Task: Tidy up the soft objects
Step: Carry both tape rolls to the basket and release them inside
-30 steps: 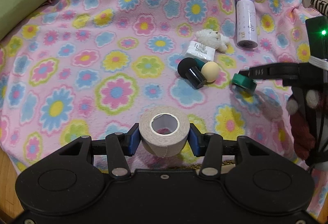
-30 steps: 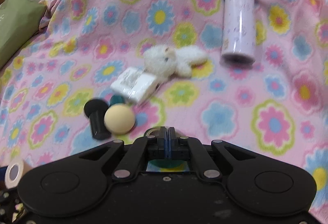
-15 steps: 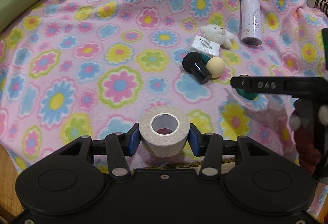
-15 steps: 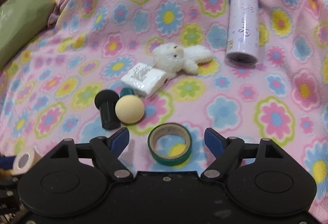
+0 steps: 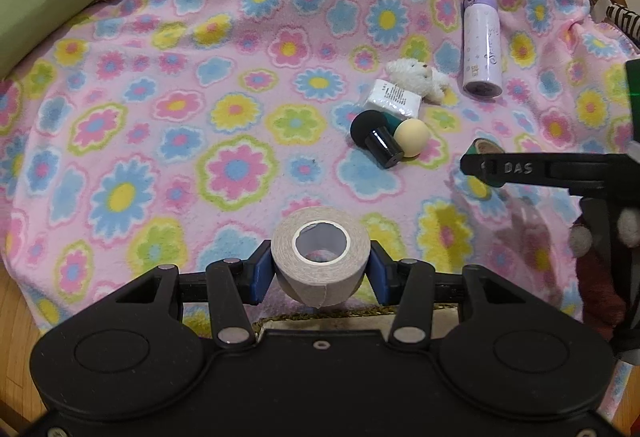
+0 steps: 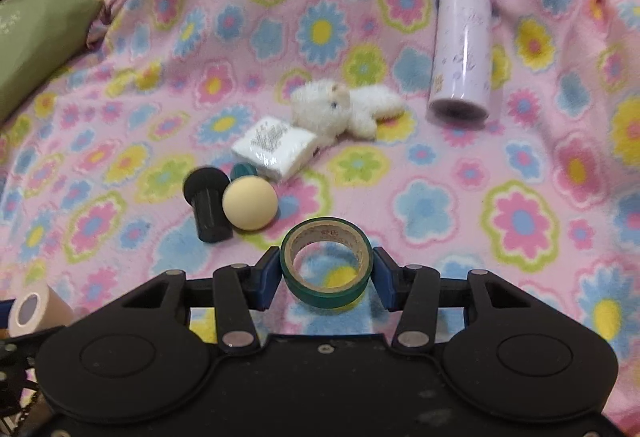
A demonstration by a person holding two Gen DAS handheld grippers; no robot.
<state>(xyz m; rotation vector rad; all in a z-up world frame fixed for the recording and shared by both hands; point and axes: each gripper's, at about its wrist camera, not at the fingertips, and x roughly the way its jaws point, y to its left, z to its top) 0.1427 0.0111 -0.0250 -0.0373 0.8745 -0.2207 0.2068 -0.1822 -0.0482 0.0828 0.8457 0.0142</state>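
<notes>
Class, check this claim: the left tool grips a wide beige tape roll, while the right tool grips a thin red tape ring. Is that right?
Not quite. The left tool does grip the wide beige tape roll, but the thin tape ring between the right tool's pads is green, not red, as the right wrist view shows.

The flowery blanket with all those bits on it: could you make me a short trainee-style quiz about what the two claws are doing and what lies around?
1. True or false: the left claw is clamped on a beige tape roll.
2. What sits between the pads of the right claw? A) the cream ball B) a green tape ring C) the lilac bottle
3. Fill in: the white plush toy lies against a white ____.

Key
1. True.
2. B: the green tape ring; the cream ball and the lilac bottle lie on the blanket.
3. Packet.
</notes>
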